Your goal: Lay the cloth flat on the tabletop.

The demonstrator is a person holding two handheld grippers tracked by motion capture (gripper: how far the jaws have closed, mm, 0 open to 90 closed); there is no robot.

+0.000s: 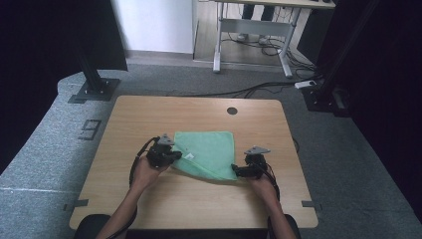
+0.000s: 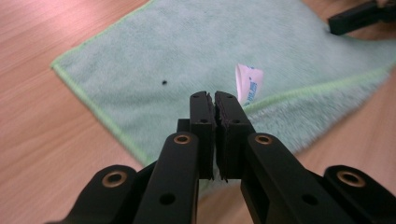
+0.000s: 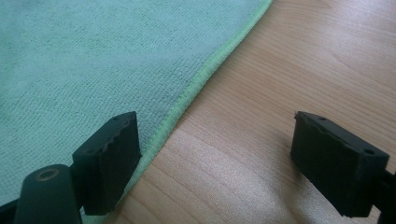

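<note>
Main risk: left gripper fingers pressed together on a cloth edge, grip looks thin, w/ only hem pinched, so could slip out on a lift or drag. Also right gripper, fingers wide apart, nothing clamped, hem running just inside one finger; closing there may catch only the edge or miss it, leaving fold lopsided. Cloth: light green, fluffy, brighter green hem, partly folded on worktop, spread ahead of both finger sets. White tag w/ blue print standing up just past left fingers; small dark speck further off.
</note>
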